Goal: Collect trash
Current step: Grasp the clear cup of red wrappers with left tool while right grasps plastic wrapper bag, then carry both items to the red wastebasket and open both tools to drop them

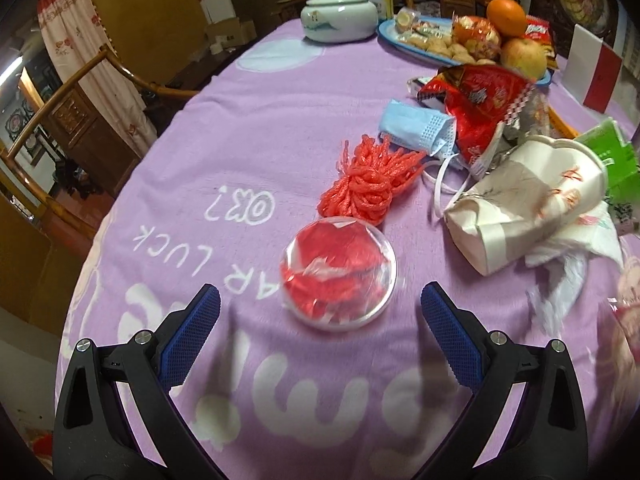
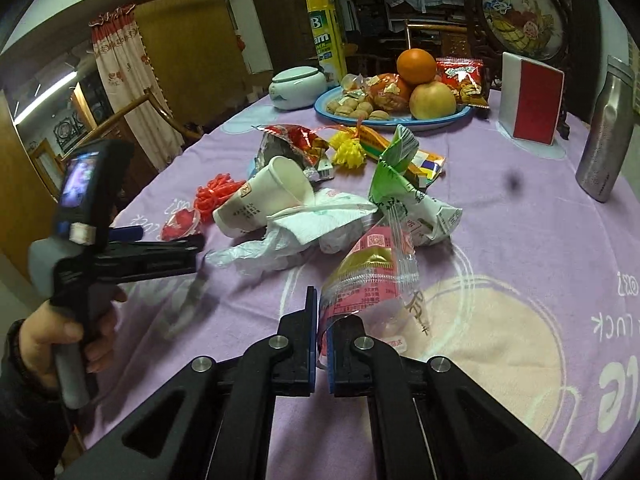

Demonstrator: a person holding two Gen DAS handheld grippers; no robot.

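Your left gripper (image 1: 320, 300) hangs over the purple tablecloth (image 1: 248, 128) with its blue-padded jaws spread wide and nothing between them. Just ahead of the fingertips lies a clear round lid (image 1: 339, 273) with crumpled red material under it. Touching its far edge sits a bundle of red foam netting (image 1: 366, 182). Beyond that you see a blue face mask (image 1: 416, 128) against a red snack wrapper (image 1: 478, 106). To the right a paper cup (image 1: 524, 200) lies tipped on its side, resting on a white tissue (image 1: 572, 248). At the far end stand a white lidded jar (image 1: 340, 16) and a blue fruit plate (image 1: 394, 38).
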